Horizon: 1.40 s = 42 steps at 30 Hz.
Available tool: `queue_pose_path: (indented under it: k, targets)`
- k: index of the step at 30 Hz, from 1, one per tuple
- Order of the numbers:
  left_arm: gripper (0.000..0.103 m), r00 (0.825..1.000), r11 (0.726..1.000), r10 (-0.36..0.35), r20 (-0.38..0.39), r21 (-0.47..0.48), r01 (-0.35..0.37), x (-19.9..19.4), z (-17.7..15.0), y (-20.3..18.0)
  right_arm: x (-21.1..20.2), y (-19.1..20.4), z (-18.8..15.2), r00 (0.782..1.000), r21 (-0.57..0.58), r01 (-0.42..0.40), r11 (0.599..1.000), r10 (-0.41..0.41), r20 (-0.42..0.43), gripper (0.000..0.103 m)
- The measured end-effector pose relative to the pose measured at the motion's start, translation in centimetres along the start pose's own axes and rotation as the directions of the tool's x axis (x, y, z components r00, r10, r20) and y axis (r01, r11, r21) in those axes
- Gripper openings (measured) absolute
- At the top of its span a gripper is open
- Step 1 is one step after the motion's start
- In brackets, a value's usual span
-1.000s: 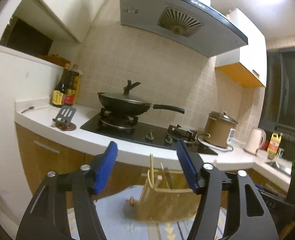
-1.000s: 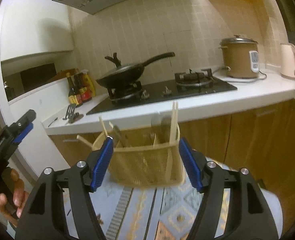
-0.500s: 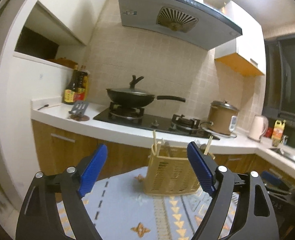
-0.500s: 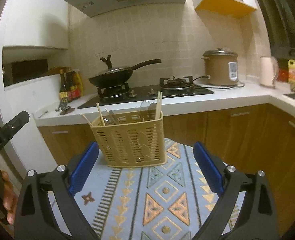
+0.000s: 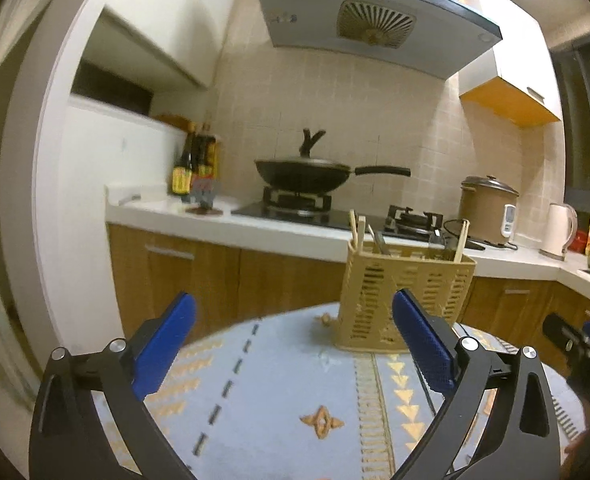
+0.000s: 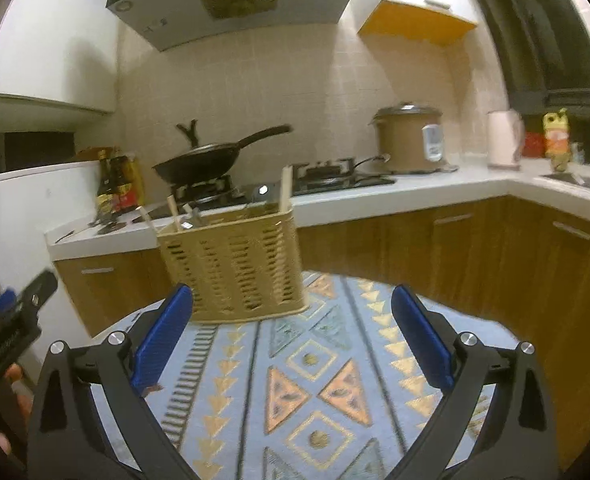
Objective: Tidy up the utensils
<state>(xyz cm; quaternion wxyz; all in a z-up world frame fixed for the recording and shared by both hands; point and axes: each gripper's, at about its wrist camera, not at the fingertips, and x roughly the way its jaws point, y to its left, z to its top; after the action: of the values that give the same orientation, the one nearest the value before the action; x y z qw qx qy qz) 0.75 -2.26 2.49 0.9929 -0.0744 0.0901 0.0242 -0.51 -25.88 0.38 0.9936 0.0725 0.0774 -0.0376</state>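
A yellow plastic utensil basket point(image 5: 407, 300) stands upright on a round table with a blue patterned cloth point(image 5: 295, 392). It holds wooden chopsticks point(image 5: 357, 226) and some metal utensils. It also shows in the right wrist view point(image 6: 235, 268), with a chopstick point(image 6: 285, 190) sticking up at its right end. My left gripper point(image 5: 293, 340) is open and empty, short of the basket and left of it. My right gripper point(image 6: 293, 340) is open and empty, short of the basket.
A kitchen counter point(image 5: 255, 232) runs behind the table, with a wok point(image 5: 307, 172) on the hob, sauce bottles point(image 5: 193, 168), a rice cooker point(image 6: 413, 138) and a kettle point(image 6: 503, 140). The other gripper shows at the right edge of the left view point(image 5: 583, 352).
Both grippers have drawn back from the basket and opened wider. The basket now looks farther off, and more tablecloth shows in front of it.
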Motion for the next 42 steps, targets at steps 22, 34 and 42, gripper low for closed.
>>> queue_pose_path:
  k: [22, 34, 42]
  targets:
    - [0.095, 0.995, 0.995, -0.018, -0.098, 0.096, 0.027, 2.0, -2.7, -1.4, 1.2, -1.3, -0.6, 0.998, 0.017, 0.009, 1.000, -0.007, -0.067, 0.095]
    - [0.095, 0.995, 0.989, -0.008, -0.098, 0.148, 0.023, 1.9, -3.0, -2.4, 1.4, -1.1, -0.8, 0.996, 0.017, 0.005, 1.000, -0.003, -0.087, 0.095]
    - [0.095, 0.994, 0.990, -0.017, -0.111, 0.137, 0.033, 2.1, -2.9, -2.3, 1.6, -1.7, -0.8, 0.995, 0.052, -0.005, 0.999, 0.010, -0.096, 0.095]
